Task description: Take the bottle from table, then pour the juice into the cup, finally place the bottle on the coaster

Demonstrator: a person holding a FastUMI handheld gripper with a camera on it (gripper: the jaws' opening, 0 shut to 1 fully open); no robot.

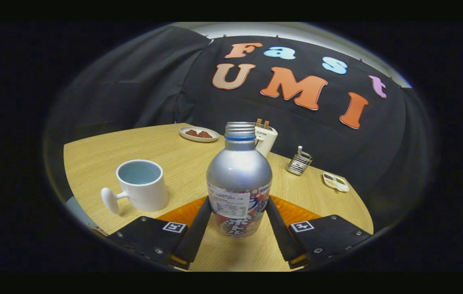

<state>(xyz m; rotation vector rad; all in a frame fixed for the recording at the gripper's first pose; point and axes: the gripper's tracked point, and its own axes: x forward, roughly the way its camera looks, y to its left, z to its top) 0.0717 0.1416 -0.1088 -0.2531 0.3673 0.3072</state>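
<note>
The bottle [239, 179] stands upright between my two fingers, and behind its base I see an orange coaster [297, 212], which spreads out to both sides; whether the bottle stands on the coaster or on the table [92, 159] just in front of it, I cannot tell. The cap is off, so the threaded neck is open, and the bottle must stay vertical while I carry it. My gripper [237, 216] has its fingers [195, 232] against the lower, labelled part of the bottle, one on each side, and they look to press on it, so I judge that it pinches the bottle. I think this low hold is chosen because the body is straight there, while the shoulder higher up is rounded and would slip. The cup [143, 190] stands to the left of the bottle, near it but apart, with its handle turned toward the left finger and away from the bottle; in this way the handle will not be in the path when I tilt the neck over the rim. The cup looks empty to me, so I judge the pouring is not yet done. Beyond the bottle, a white holder [266, 139] with sticks stands close behind the neck. Farther off are a plate [199, 134] with something brown, a small wire rack [299, 162] and a little tray [336, 182], all well apart from my work.
</note>
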